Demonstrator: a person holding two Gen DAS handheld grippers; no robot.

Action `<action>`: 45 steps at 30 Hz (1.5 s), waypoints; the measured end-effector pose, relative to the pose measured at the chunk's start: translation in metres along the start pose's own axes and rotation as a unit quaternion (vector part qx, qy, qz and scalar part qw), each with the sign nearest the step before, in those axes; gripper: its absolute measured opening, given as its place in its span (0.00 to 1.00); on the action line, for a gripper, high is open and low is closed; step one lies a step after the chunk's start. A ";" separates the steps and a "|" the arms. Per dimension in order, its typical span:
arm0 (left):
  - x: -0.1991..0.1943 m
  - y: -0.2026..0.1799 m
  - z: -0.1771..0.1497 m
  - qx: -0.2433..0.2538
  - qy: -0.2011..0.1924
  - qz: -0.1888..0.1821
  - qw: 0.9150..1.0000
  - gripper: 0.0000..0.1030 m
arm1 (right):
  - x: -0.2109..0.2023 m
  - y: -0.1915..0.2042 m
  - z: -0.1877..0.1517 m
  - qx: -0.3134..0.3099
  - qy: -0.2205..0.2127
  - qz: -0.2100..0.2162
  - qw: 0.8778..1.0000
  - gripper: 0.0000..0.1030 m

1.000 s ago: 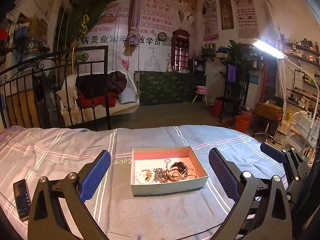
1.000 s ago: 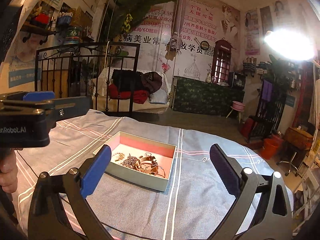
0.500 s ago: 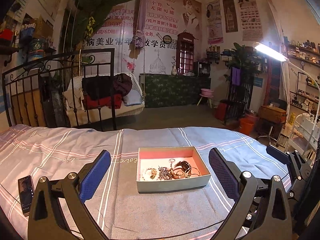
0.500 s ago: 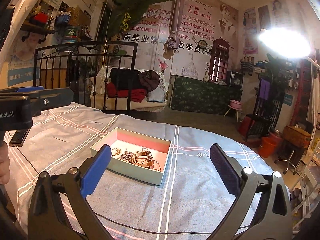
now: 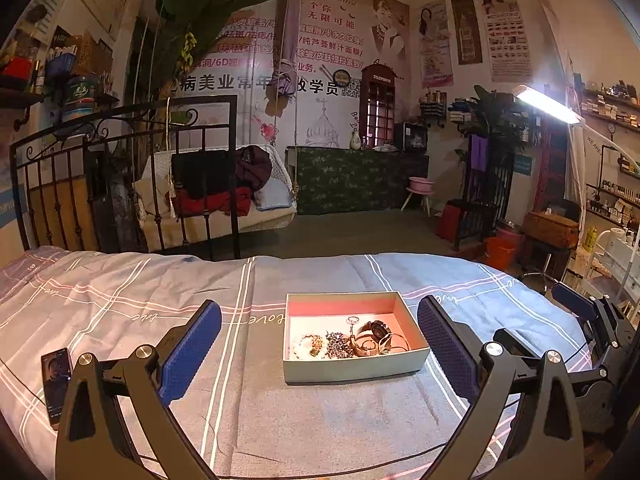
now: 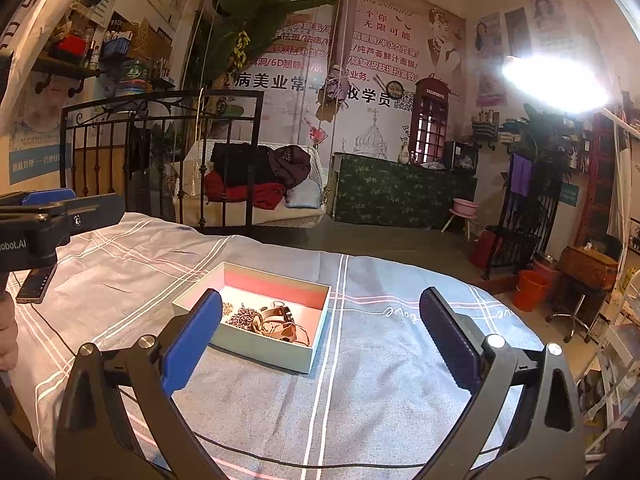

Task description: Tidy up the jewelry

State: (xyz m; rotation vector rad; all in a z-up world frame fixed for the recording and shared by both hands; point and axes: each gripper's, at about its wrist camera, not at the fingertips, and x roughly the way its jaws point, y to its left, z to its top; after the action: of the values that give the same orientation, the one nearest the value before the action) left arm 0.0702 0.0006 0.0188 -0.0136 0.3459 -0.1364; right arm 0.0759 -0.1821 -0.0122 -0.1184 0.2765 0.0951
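Colours of a jewelry box on a striped bedspread.
The box (image 5: 352, 368) is pale green outside and pink inside, holding white beads (image 5: 298, 346), dark beads (image 5: 338, 346) and a brown-strapped watch (image 5: 376, 336). The bedspread (image 5: 280, 420) is grey-blue with white and pink lines. Both grippers' pads (image 6: 192, 340) are blue on black frames.

Straight ahead of both claws, the wall mural (image 5: 304, 48) shows big Chinese characters, "个你", "无限可能" and "美业常年" among them. The red phone-booth cabinet (image 5: 378, 110) reads "TELEPHONE" on top. Nearer, just beyond the left gripper's (image 5: 318, 354) fingers, the bedsheet (image 5: 260, 319) carries "love" in script. Far left of the right claw, the other gripper's body (image 6: 16, 245) reads "obot.AI".
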 end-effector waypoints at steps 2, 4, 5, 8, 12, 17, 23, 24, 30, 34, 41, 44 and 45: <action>0.000 0.001 -0.001 0.000 0.002 0.000 1.000 0.94 | 0.000 0.001 0.000 -0.001 0.000 0.001 1.000 0.94; 0.000 0.001 -0.001 0.000 0.001 0.001 1.000 0.94 | 0.000 0.001 0.000 -0.001 0.001 0.001 1.000 0.94; 0.001 0.001 -0.001 0.000 0.002 0.000 1.000 0.94 | 0.000 0.001 0.000 -0.001 0.001 0.001 1.000 0.94; 0.000 0.001 0.000 0.000 0.001 0.001 1.000 0.94 | 0.000 0.001 0.000 -0.001 0.000 0.001 1.000 0.94; 0.001 0.001 -0.001 0.003 0.000 0.005 1.000 0.94 | -0.001 0.001 -0.001 -0.002 0.002 0.002 1.000 0.94; 0.003 0.002 -0.006 0.008 0.000 0.006 1.000 0.94 | -0.002 0.001 -0.002 -0.002 0.003 0.004 1.000 0.94; 0.004 0.000 -0.008 0.010 0.003 0.013 1.000 0.94 | -0.001 0.000 -0.003 -0.004 0.006 0.006 1.000 0.94; 0.003 -0.001 -0.009 0.012 -0.003 0.015 1.000 0.94 | -0.001 0.000 -0.003 -0.004 0.006 0.006 1.000 0.94; 0.003 -0.004 -0.009 0.022 -0.007 0.007 1.000 0.94 | -0.001 -0.001 -0.003 -0.004 0.009 0.008 1.000 0.94; 0.003 -0.006 -0.009 0.027 -0.009 0.009 1.000 0.94 | 0.000 -0.001 -0.003 -0.006 0.011 0.009 1.000 0.94; 0.004 -0.008 -0.009 0.028 -0.005 0.007 1.000 0.94 | 0.001 -0.001 -0.004 -0.009 0.012 0.011 1.000 0.94; 0.005 -0.010 -0.008 0.029 -0.005 0.007 1.000 0.94 | 0.001 -0.001 -0.004 -0.009 0.013 0.012 1.000 0.94; 0.005 -0.010 -0.008 0.028 -0.004 0.006 1.000 0.94 | 0.001 -0.001 -0.004 -0.009 0.013 0.012 1.000 0.94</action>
State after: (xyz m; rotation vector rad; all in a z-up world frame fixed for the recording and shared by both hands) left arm 0.0705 -0.0098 0.0099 0.0437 0.3331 -0.1340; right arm 0.0755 -0.1836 -0.0161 -0.1344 0.3029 0.1191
